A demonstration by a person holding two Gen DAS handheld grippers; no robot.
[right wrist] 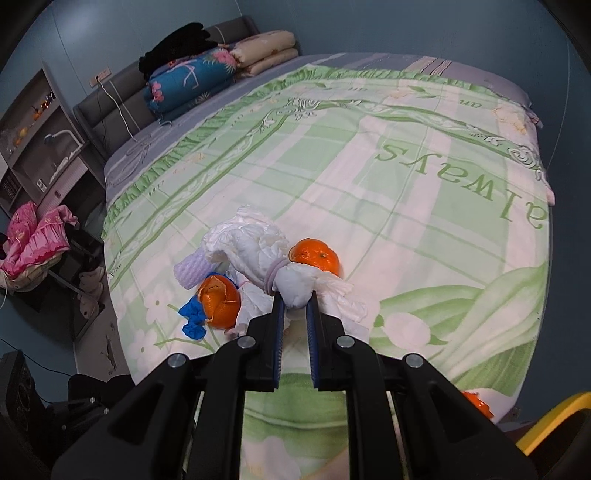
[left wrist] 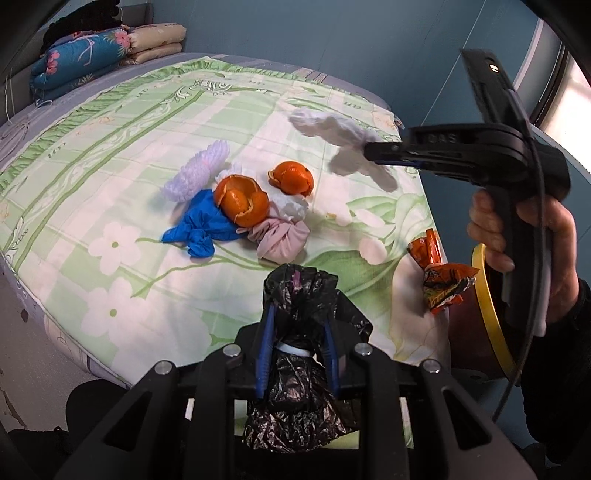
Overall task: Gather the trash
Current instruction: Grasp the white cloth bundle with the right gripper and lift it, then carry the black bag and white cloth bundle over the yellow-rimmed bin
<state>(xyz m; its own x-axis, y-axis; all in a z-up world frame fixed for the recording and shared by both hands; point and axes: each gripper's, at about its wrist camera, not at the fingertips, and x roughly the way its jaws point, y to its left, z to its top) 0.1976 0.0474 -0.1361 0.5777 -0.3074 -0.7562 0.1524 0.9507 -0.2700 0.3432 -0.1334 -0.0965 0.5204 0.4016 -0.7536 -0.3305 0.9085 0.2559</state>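
Blue walls (right wrist: 369,22), grey headboard (right wrist: 110,96), green floral bedsheet (right wrist: 369,184), folded quilts (right wrist: 192,81)

A bed (right wrist: 406,177) with a green-and-white floral sheet fills the view. At eleven o'clock, folded quilts (right wrist: 192,85) lie stacked by the grey headboard (right wrist: 110,99). At nine o'clock, pink cloth (right wrist: 33,236) lies heaped below a shelf (right wrist: 33,122).

Black plastic right gripper (left wrist: 369,151) with blue finger pads, silver screws, a thin black cable; sleeve (left wrist: 554,350) seemingly dark.
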